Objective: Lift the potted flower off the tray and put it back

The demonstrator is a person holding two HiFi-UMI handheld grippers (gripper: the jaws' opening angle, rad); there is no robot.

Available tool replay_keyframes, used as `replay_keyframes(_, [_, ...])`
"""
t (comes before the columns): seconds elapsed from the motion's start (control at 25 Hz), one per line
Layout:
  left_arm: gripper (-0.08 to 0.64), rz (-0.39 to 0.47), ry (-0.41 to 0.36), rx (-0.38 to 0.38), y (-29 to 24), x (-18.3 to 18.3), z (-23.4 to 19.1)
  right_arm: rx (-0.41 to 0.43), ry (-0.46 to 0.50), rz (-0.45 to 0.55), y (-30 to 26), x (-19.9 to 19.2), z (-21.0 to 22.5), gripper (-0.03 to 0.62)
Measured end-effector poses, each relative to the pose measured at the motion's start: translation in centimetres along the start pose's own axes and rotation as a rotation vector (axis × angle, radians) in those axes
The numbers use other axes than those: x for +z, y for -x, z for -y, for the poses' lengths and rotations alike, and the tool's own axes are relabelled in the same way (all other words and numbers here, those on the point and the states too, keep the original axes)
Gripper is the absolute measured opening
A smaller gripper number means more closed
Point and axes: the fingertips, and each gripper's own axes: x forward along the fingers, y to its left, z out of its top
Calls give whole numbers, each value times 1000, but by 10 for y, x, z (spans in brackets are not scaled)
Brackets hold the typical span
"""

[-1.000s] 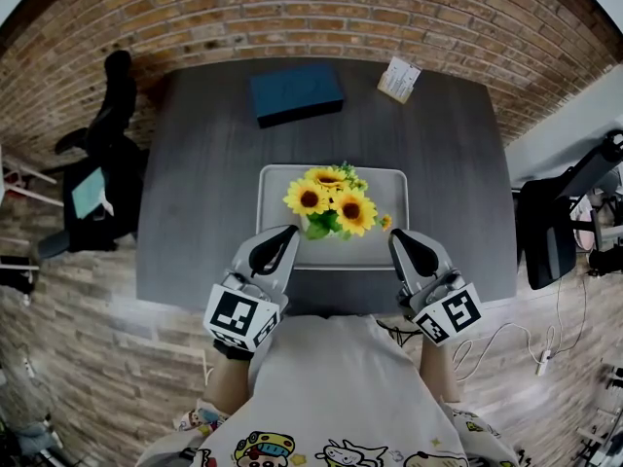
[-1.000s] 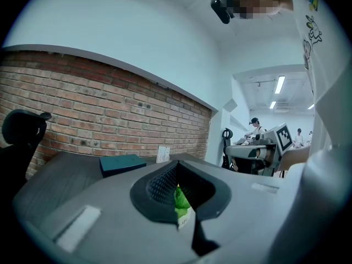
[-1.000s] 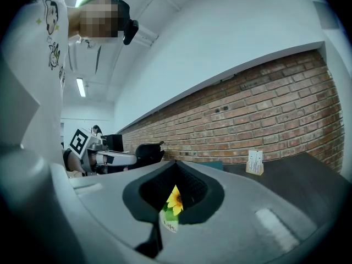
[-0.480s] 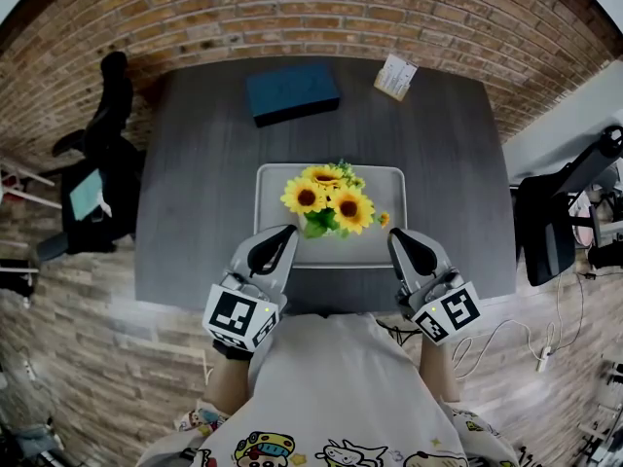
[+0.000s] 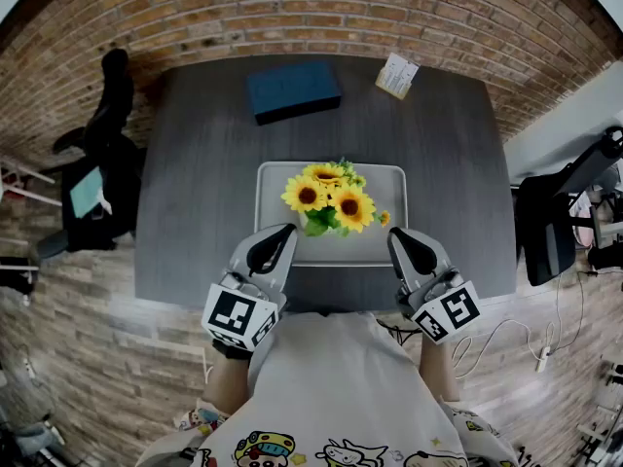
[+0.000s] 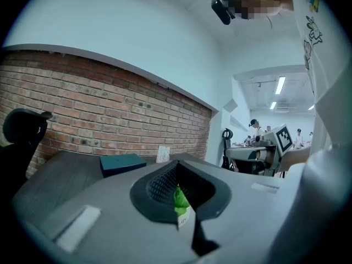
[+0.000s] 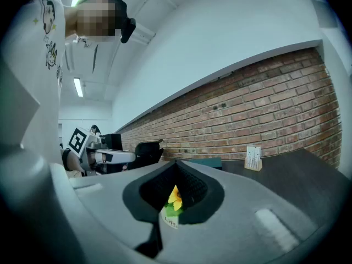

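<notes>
Grippers: left gripper (image 5: 283, 233) and right gripper (image 5: 398, 238) both clenched, empty. One potted flower (image 5: 329, 202) sits on one tray (image 5: 274, 185), untouched.

Office: brick wall (image 5: 321, 8) ahead of the left gripper (image 5: 277, 236), swivel chair (image 5: 117, 105) to its left, strip lights (image 6: 279, 84) overhead.

1 potted flower (image 5: 329, 200), 1 tray (image 5: 390, 179), 1 teal box (image 5: 292, 88), 1 card (image 5: 397, 76), 2 grippers: left gripper (image 5: 287, 231), right gripper (image 5: 395, 234)
</notes>
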Motion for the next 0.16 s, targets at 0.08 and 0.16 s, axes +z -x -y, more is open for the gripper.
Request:
replay_keyframes(0.08, [14, 1, 0, 0, 0, 1, 0, 1, -1, -1, 0, 0, 0, 0])
replay_keyframes(0.16, [14, 3, -1, 0, -1, 2, 1, 2, -2, 0, 0, 1, 0, 1])
